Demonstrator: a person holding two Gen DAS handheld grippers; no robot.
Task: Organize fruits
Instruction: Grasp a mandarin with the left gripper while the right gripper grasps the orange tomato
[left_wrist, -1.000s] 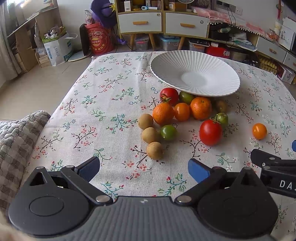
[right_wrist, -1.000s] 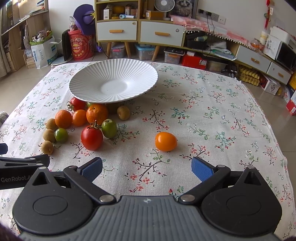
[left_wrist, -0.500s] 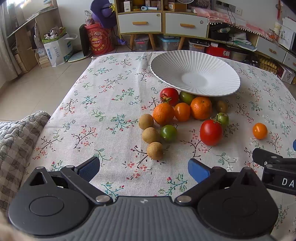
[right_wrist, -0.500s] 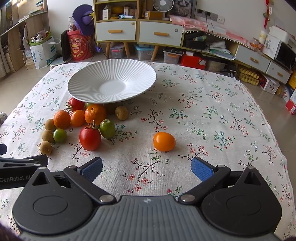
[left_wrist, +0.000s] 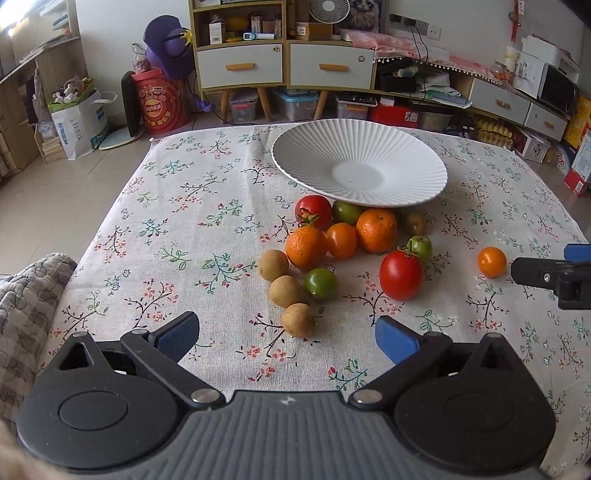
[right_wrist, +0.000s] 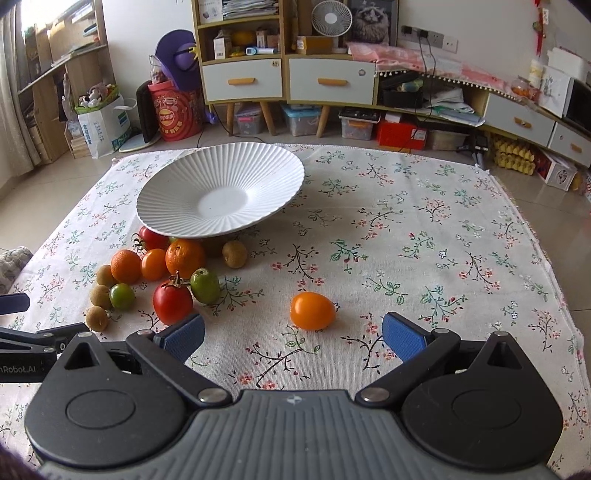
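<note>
Right gripper (right_wrist: 293, 334) spread wide, empty, low over floral tablecloth (right_wrist: 424, 236); lone orange tomato (right_wrist: 312, 310) lies just ahead, between blue pads (right_wrist: 400, 336), not touched. Left gripper (left_wrist: 287, 334) also wide open, nothing held, brown longan (left_wrist: 298, 319) just ahead. White ribbed plate (left_wrist: 360, 168) empty, tilted, near edge resting on fruit cluster: 2 red tomatoes, 2 oranges, green tomatoes, 3 longans. Large red tomato (left_wrist: 400, 274) sits right of cluster.
</note>
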